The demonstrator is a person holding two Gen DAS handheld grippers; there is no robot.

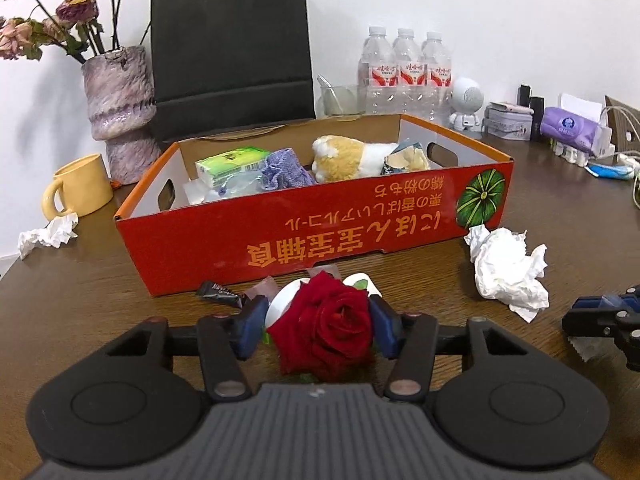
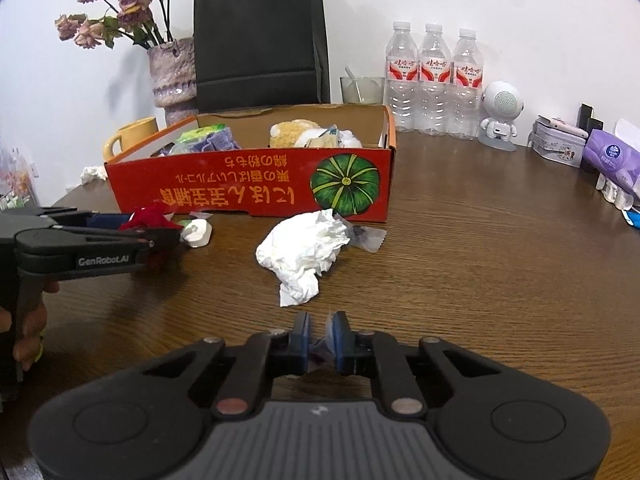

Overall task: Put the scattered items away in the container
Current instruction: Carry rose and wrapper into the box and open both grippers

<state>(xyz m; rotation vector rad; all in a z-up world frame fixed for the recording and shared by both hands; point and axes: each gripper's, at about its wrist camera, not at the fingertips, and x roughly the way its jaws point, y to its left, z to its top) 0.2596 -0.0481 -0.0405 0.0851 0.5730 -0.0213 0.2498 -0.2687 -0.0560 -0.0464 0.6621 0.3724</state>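
Note:
The red cardboard box point(image 1: 320, 224) stands on the brown table and holds a tissue pack, a purple cloth and a plush toy point(image 1: 352, 158). My left gripper point(image 1: 318, 322) is shut on a red rose point(image 1: 326, 328) just in front of the box; it shows at the left of the right wrist view point(image 2: 160, 228) too. A white object point(image 2: 196, 232) and a dark sachet point(image 1: 220, 293) lie by the rose. A crumpled white tissue point(image 2: 304, 250) lies in front of the box. My right gripper point(image 2: 322, 340) is nearly closed, empty, just behind the tissue.
A yellow mug point(image 1: 78, 190), a vase of dried roses point(image 1: 120, 112), a black paper bag point(image 1: 232, 52), three water bottles point(image 2: 434, 80), a white robot figure point(image 2: 500, 120) and a purple tissue pack point(image 2: 612, 160) stand around the box. Another tissue ball point(image 1: 48, 234) lies near the mug.

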